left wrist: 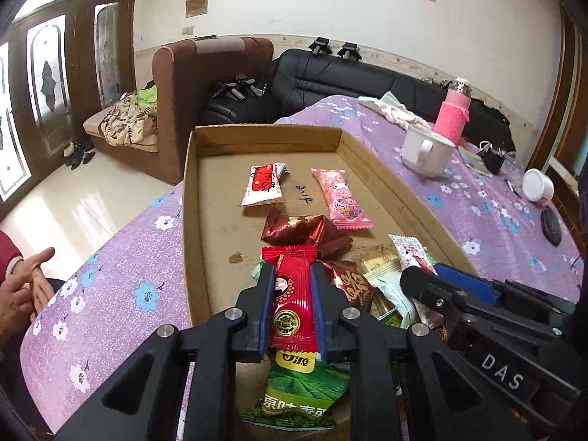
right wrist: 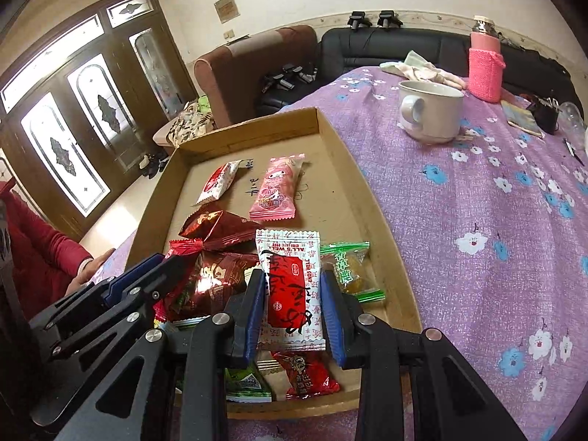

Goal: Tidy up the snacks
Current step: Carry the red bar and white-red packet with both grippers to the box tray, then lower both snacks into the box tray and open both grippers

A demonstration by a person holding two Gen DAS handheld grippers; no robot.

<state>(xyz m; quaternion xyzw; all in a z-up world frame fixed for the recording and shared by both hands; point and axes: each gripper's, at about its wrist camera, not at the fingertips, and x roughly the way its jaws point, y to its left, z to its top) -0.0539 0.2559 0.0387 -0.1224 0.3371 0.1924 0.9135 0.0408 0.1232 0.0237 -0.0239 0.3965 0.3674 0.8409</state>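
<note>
A shallow cardboard tray (left wrist: 205, 220) (right wrist: 352, 191) lies on a purple flowered cloth. My left gripper (left wrist: 292, 272) is shut on a long red snack packet (left wrist: 292, 305), held over the tray's near end above a green packet (left wrist: 294, 393). My right gripper (right wrist: 293, 277) is shut on a white packet with a red label (right wrist: 294, 286), just above the snack pile. The two grippers sit side by side, each showing in the other's view: the right gripper (left wrist: 433, 286) and the left gripper (right wrist: 158, 268). Farther in lie a white-red packet (left wrist: 262, 185), a pink packet (left wrist: 341, 198) and a dark red foil one (left wrist: 297, 228).
A white mug (left wrist: 426, 154) (right wrist: 430, 114) and a pink-sleeved bottle (left wrist: 452, 117) stand beyond the tray on the right. A white jar (left wrist: 538, 185) and small dark items lie farther right. A person's hand (left wrist: 25, 283) rests at the table's left edge.
</note>
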